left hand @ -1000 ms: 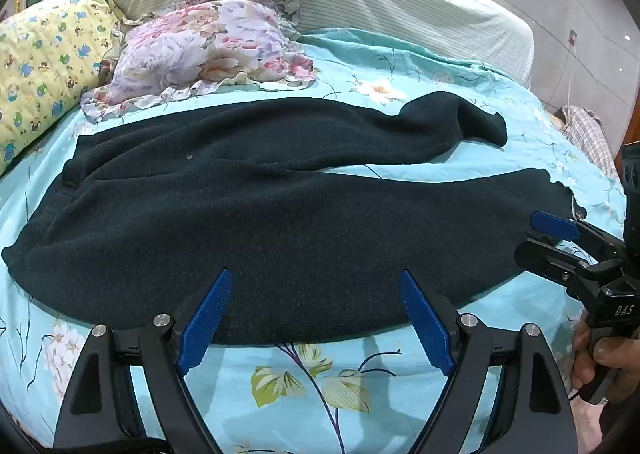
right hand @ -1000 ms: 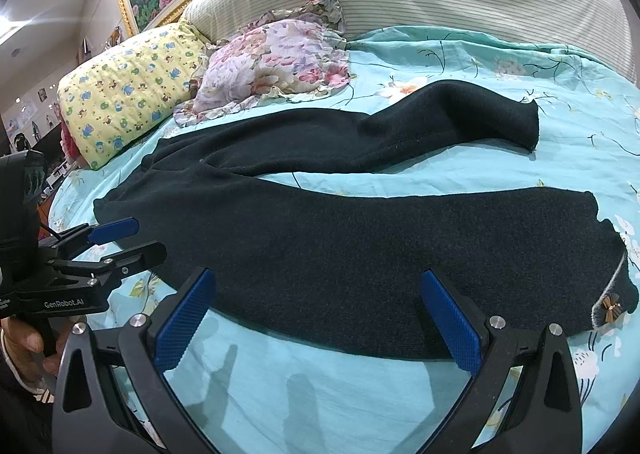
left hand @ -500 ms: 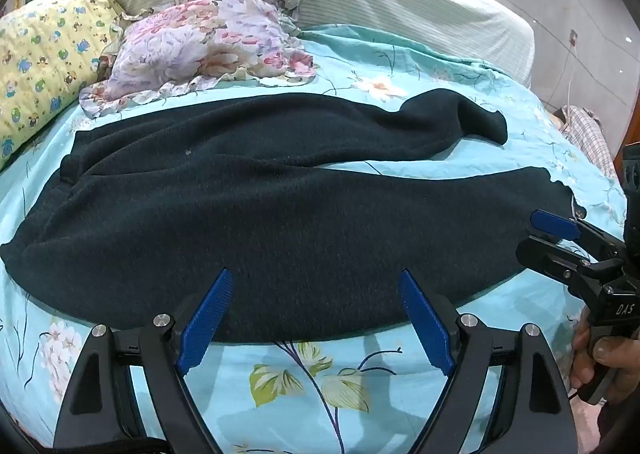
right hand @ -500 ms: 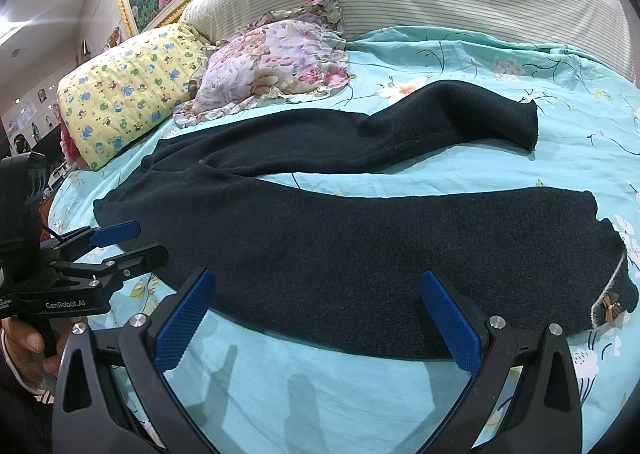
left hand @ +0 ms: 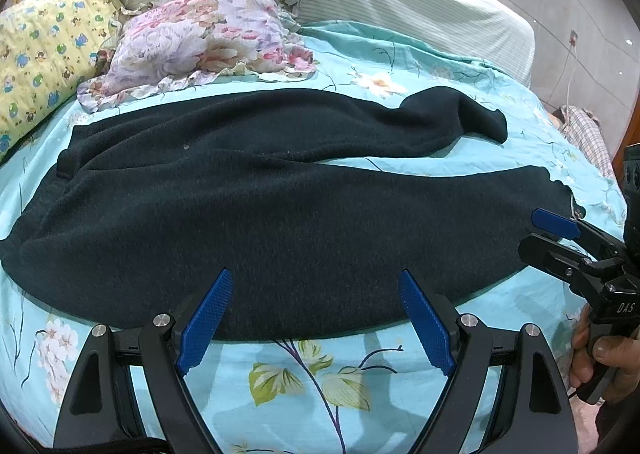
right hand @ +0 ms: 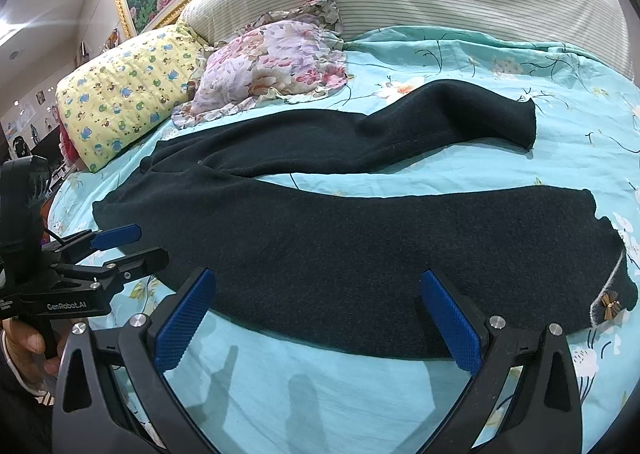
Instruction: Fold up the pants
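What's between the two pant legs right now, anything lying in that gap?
Nothing: only a bare wedge of the teal sheet separates the near leg from the far leg. The right wrist view shows it best.

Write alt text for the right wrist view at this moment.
Dark pants lie spread flat on a turquoise floral bedsheet, legs apart. The open right gripper hovers at their near edge; the left gripper, also open, hovers near the waist end. Two pillows lie behind.

One pants [left hand: 280, 221], two pillows [left hand: 200, 37], two claws [left hand: 316, 318]
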